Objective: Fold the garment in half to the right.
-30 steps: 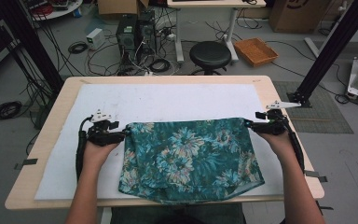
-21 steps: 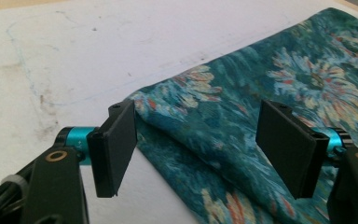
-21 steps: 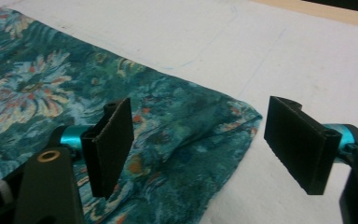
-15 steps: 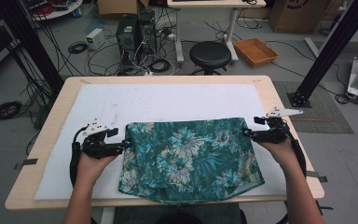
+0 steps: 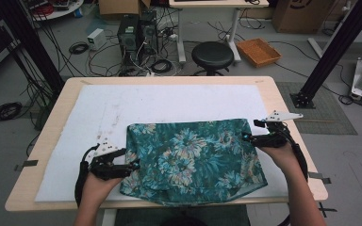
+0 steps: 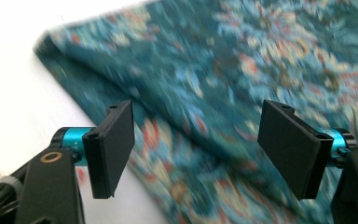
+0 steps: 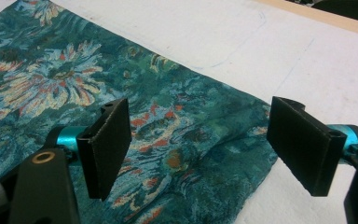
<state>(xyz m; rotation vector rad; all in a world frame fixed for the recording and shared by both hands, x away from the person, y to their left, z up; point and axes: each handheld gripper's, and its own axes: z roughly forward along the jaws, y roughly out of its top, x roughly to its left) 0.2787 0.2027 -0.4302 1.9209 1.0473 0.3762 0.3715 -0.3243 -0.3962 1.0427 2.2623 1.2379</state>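
The cloth (image 5: 193,162) lying between the two tongs is looking like a soft woven fabric, matt, with a teal flower print and light creases. Under both tongs the white sheet (image 5: 179,101) is showing a dull, papery or foam-like face with faint smudges. The worktop (image 5: 273,89) rimming it is looking like pale, smooth wood. The left tongs (image 6: 198,147) and right tongs (image 7: 203,149) are carrying matt black plastic pads on glossy blue metal collars.

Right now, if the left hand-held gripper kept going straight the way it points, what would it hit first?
The left hand-held gripper, jaws open, points at the floral cloth. It would most likely meet the cloth's near folded edge first, though depth is hard to judge.
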